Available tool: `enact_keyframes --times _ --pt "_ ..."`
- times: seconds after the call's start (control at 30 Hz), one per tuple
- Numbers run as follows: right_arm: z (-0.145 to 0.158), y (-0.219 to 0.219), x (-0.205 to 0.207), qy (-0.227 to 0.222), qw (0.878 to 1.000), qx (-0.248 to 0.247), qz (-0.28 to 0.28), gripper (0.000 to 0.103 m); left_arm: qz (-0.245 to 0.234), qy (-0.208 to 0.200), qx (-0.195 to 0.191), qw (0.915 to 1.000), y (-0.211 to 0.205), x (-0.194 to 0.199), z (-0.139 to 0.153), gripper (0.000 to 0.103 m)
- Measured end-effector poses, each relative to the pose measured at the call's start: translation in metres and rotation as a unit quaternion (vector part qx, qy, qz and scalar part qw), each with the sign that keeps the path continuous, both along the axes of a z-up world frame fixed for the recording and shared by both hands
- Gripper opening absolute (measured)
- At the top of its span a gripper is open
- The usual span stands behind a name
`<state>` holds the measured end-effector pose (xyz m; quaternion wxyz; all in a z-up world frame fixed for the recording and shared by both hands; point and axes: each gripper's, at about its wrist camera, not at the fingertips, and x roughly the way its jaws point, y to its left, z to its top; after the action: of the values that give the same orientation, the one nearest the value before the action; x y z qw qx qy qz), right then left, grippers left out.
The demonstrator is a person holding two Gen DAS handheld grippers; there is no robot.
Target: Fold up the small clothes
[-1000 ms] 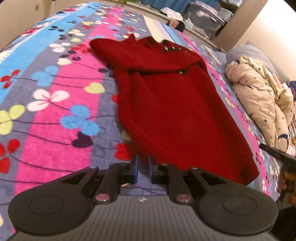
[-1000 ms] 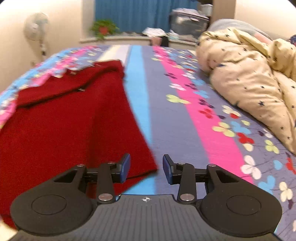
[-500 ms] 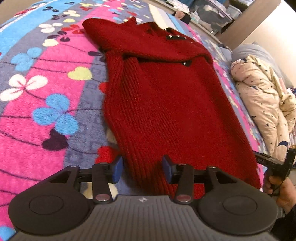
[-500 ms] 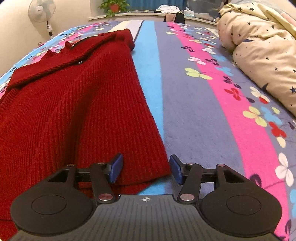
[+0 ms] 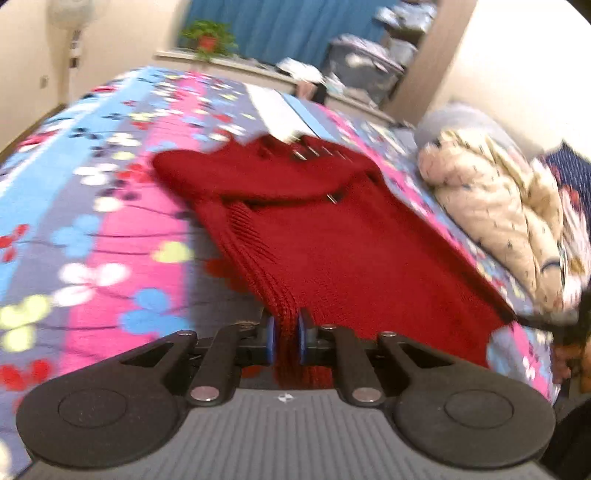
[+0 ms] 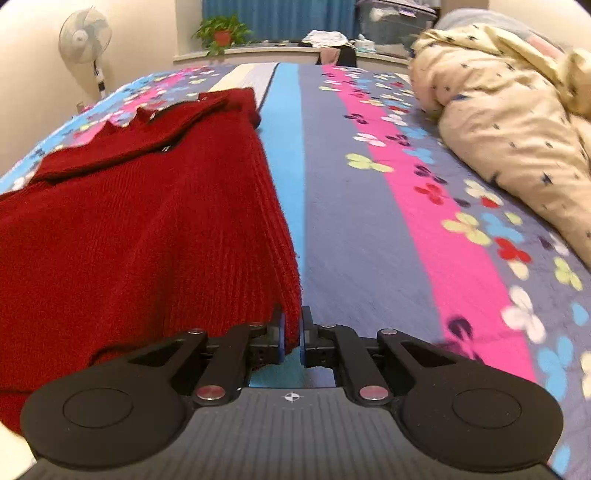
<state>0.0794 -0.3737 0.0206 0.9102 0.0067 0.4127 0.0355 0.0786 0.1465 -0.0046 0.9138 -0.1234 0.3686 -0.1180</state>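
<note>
A red knit sweater lies on the flowered bedspread, its sleeves folded across the chest at the far end. My left gripper is shut on the sweater's near left hem corner and holds it raised off the bed. In the right wrist view the sweater fills the left half. My right gripper is shut on its near right hem corner, also lifted. The hem between the two grippers is stretched.
A cream star-print quilt is bunched along the right side of the bed, also in the left wrist view. A standing fan, a potted plant and storage bins stand beyond the far edge.
Both grippers were open around the hem corners half a second ago. Now both have shut on the sweater and lifted its near edge off the bed.
</note>
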Motion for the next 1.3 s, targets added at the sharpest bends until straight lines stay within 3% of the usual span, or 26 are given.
enact_keyframes --times 0.1,0.2,0.23,0.33,0.4,0.43,0.47,0.5,0.6,0.67,0.9,0.97,1.07,1.1,1.13,1.23,1.3 --pt "0.013 -0.023 -0.031 0.019 0.996 0.084 0.006 0.006 0.018 0.006 -0.052 0.9984 0.048 -0.021 0.010 0.012" --pt "0.004 -0.030 -0.054 0.083 0.987 0.133 0.034 0.006 0.024 0.031 -0.048 0.9981 0.070 -0.030 0.006 0.013" --pt "-0.004 -0.027 -0.056 0.109 0.984 0.132 0.047 0.006 0.034 0.055 -0.046 0.9969 0.072 -0.026 0.000 0.016" --pt "-0.016 -0.010 -0.052 0.127 0.986 0.074 0.075 0.008 0.043 0.110 -0.035 0.9924 0.069 -0.009 -0.017 0.023" --pt "-0.020 -0.006 -0.044 0.123 0.989 0.056 0.058 0.018 0.030 0.110 -0.078 0.9904 0.068 -0.003 -0.019 0.036" --pt "-0.020 -0.006 -0.040 0.119 0.990 0.060 0.049 0.022 0.023 0.108 -0.094 0.9895 0.068 -0.003 -0.019 0.052" --pt "-0.020 -0.006 -0.037 0.115 0.990 0.066 0.043 0.032 0.013 0.107 -0.094 0.9897 0.065 -0.002 -0.020 0.063" --pt "-0.021 -0.005 -0.035 0.113 0.990 0.072 0.042 0.039 0.004 0.108 -0.082 0.9907 0.061 -0.001 -0.021 0.065" --pt "-0.030 0.003 -0.031 0.119 0.990 0.054 0.055 0.040 -0.028 0.131 -0.041 0.9901 0.045 -0.002 -0.033 0.066" --pt "-0.036 0.005 -0.029 0.125 0.989 0.049 0.061 0.041 -0.057 0.147 -0.037 0.9868 0.040 -0.010 -0.041 0.066" --pt "-0.035 0.006 -0.031 0.126 0.989 0.053 0.060 0.042 -0.149 0.115 -0.027 0.9818 0.030 -0.053 -0.033 0.066" --pt "-0.035 0.005 -0.030 0.127 0.989 0.052 0.059 0.042 -0.182 0.087 -0.050 0.9781 0.027 -0.065 -0.023 0.066" --pt "-0.035 0.007 -0.030 0.128 0.989 0.049 0.056 0.042 -0.211 0.039 -0.129 0.9682 0.033 -0.077 -0.005 0.066" --pt "-0.035 0.008 -0.030 0.127 0.989 0.047 0.056 0.042 -0.213 0.031 -0.136 0.9670 0.033 -0.079 -0.002 0.066" --pt "-0.035 0.009 -0.030 0.127 0.989 0.046 0.056 0.042 -0.209 0.038 -0.127 0.9689 0.030 -0.078 -0.004 0.066" --pt "-0.035 0.008 -0.031 0.126 0.989 0.047 0.055 0.042 -0.172 0.107 -0.043 0.9783 0.017 -0.067 -0.029 0.065" --pt "-0.035 0.008 -0.032 0.126 0.989 0.047 0.054 0.042 -0.173 0.117 -0.030 0.9774 0.014 -0.066 -0.033 0.065"
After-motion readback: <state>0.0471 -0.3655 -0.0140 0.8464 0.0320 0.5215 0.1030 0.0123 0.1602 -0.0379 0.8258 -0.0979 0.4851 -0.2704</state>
